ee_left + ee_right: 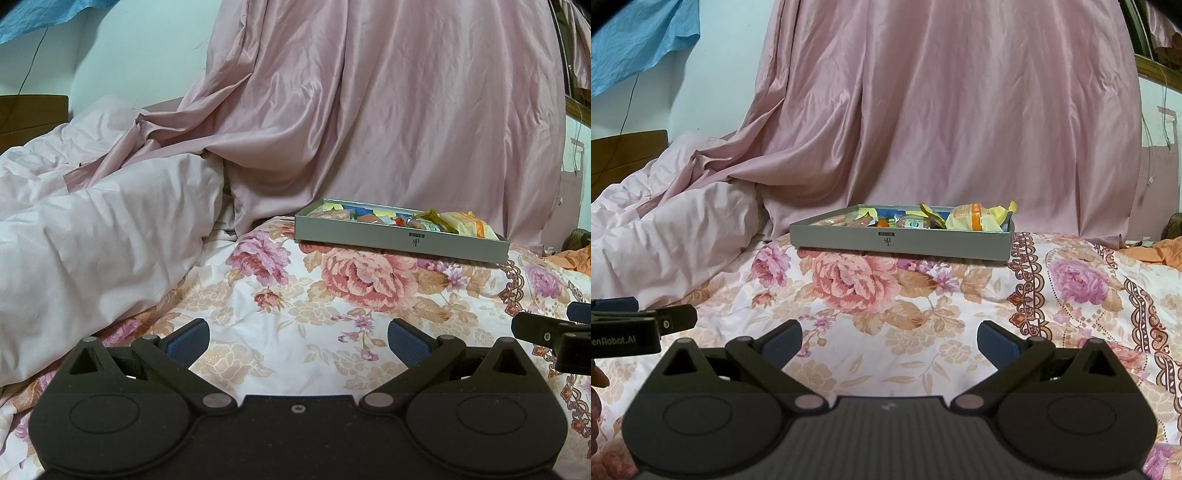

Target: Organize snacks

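Jaws of both the left gripper (298, 341) and right gripper (889, 341) stand wide apart, holding nothing, near one grey box (901, 242) of wrapped snacks (975, 218) on the far floral bedspread (923, 295). Only the right wrist view shows "enRobot.AI" lettering, on the left gripper's side.

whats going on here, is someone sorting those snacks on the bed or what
A person holds a two-finger gripper in each hand, and both hang open and empty over the floral bedspread. The left gripper and right gripper sit side by side, short of the grey box. Wrapped snacks are piled inside the box. Nothing is being touched right now.
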